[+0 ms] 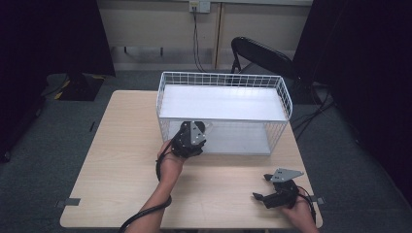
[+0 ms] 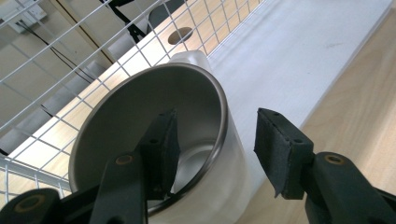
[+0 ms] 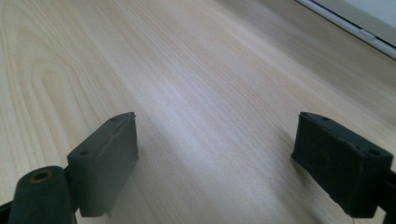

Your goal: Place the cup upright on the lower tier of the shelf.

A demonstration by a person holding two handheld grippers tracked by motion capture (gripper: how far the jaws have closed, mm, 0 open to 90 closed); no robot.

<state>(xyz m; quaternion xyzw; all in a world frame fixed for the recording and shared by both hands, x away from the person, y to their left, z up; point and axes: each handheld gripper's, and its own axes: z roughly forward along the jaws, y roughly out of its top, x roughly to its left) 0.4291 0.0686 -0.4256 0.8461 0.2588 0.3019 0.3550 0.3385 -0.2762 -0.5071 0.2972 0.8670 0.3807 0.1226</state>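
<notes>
Between parted jaws, cup [image 2: 154, 126] rim

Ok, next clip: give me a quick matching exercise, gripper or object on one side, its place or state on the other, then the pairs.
Things:
1. left gripper
2. right gripper
3. cup
4. wire rack

Places or states:
A. open above bare wood at the table's near right
B. stands toward the table's far side, with two white shelves
C. white outside, metal inside, on the lower shelf
D. open, one jaw inside a rim, the other outside it

Pairs: 1-D, 2-A, 3-C, 4-B
</notes>
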